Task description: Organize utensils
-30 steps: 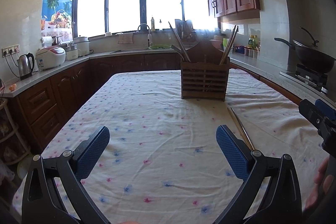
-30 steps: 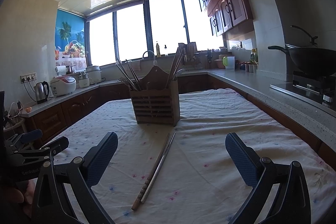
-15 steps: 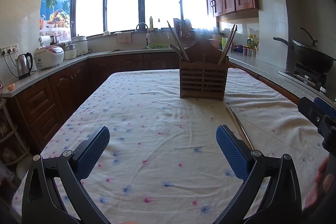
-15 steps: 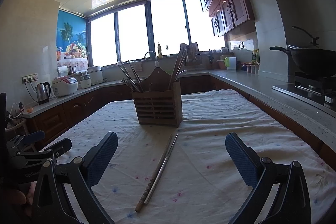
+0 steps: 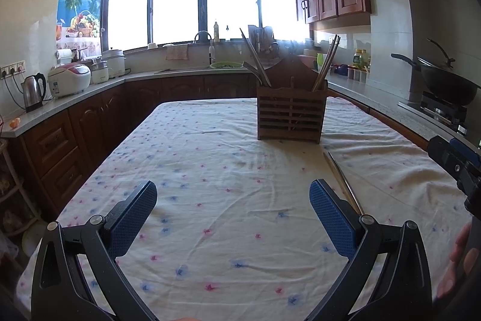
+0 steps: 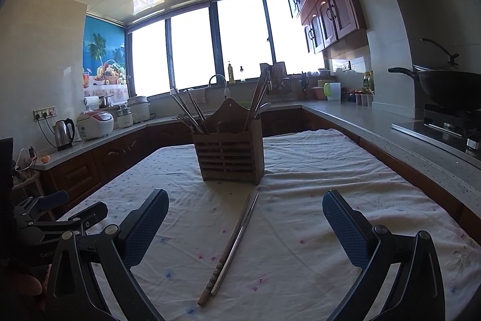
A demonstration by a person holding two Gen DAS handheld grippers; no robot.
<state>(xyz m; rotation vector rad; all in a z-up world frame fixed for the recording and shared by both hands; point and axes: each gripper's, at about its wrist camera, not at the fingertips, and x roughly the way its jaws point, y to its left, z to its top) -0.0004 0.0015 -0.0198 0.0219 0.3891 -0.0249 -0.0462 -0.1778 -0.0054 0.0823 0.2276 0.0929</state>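
Observation:
A slatted wooden utensil holder (image 5: 291, 115) stands upright on the flowered tablecloth (image 5: 210, 170), with several chopsticks and a spoon standing in it; it also shows in the right wrist view (image 6: 230, 155). A pair of chopsticks (image 6: 233, 242), one wooden and one metal, lies flat on the cloth in front of the holder, and shows in the left wrist view (image 5: 339, 175). My left gripper (image 5: 233, 215) is open and empty, left of the chopsticks. My right gripper (image 6: 245, 223) is open and empty above the cloth, with the chopsticks lying between its fingers.
Kitchen counters run around the table: a kettle (image 5: 33, 91) and rice cooker (image 5: 69, 78) on the left, a sink under the window, a wok (image 5: 448, 83) on a stove at right. The right gripper's body (image 5: 457, 161) shows at the left view's right edge.
Both grippers have drifted slightly; the right one has come a little nearer the holder and the chopsticks. Both stay open and empty.

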